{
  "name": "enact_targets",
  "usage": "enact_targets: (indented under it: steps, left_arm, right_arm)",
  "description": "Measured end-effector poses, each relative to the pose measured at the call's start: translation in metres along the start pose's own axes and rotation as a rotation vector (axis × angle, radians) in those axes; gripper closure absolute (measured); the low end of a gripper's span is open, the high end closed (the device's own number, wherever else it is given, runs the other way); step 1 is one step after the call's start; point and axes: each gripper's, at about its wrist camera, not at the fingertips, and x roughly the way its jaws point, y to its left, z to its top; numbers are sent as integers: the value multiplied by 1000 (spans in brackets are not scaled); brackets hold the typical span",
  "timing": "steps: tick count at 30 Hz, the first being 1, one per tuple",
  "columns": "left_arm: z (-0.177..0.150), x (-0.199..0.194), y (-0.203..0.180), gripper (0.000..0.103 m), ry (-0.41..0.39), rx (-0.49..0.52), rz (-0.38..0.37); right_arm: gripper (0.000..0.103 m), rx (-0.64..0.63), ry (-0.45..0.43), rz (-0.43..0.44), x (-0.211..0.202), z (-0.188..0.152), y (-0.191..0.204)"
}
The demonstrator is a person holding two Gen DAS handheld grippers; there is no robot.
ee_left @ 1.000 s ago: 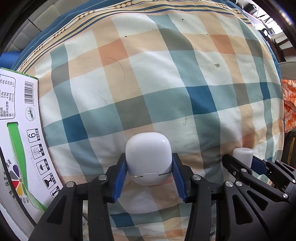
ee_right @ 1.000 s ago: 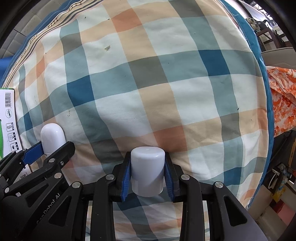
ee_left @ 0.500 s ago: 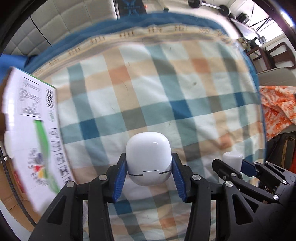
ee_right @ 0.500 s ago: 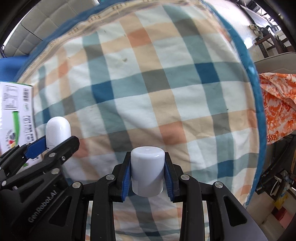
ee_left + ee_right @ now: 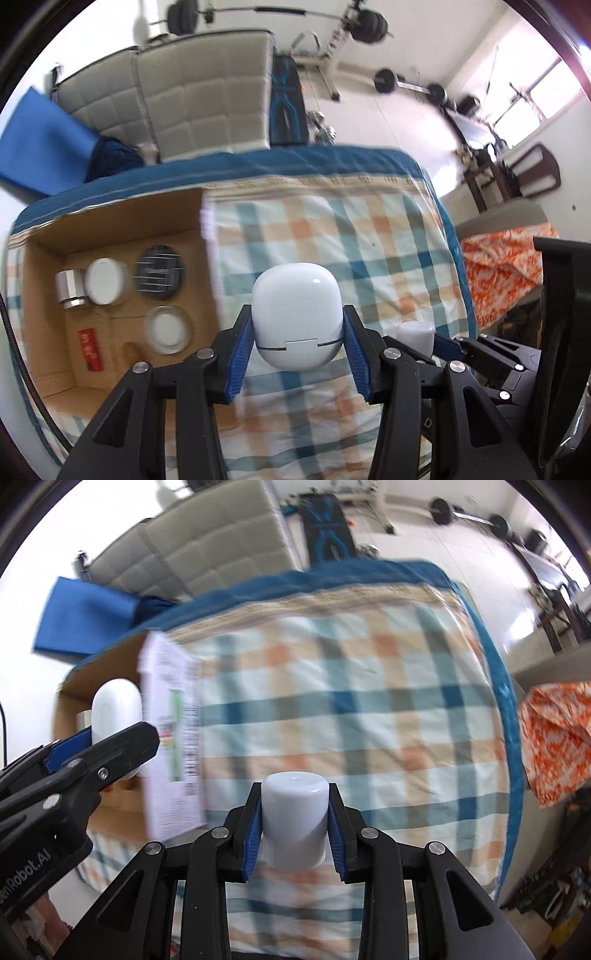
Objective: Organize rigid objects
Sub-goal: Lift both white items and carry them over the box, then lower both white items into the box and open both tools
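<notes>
The rounded white case (image 5: 295, 314) was pinched between the blue fingers (image 5: 240, 354) of the left gripper (image 5: 295, 354), held up in the air over the checked bedspread (image 5: 369, 243). Fingers were only partly open, clamped on both sides of it. Right gripper (image 5: 293, 830) had the white cap (image 5: 293, 823) squeezed tight between its own fingers (image 5: 253, 834), also above the bed, just to the right of the left one. Off to the left on the bed sat an open cardboard box (image 5: 110, 221) with a few things inside: a metal tin (image 5: 70, 288), a white lid (image 5: 105, 286), a dark round lid (image 5: 159, 275), a jar (image 5: 168, 328) and a small red pack (image 5: 88, 349). Padded headboard (image 5: 199, 96) and barbells (image 5: 277, 14) further back, everything a bit blurry
</notes>
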Motion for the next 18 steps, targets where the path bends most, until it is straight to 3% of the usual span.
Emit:
enact_targets:
  steps: [9,18]
  left_arm:
    - [-26,-69,110,59,-99,-111,78]
    - [-48,-70,179,59,-94,-182,106]
  right_arm:
    - [69,-126,-31,60,-13,-16,121]
    - [69,-179,12,36,18,-30,189]
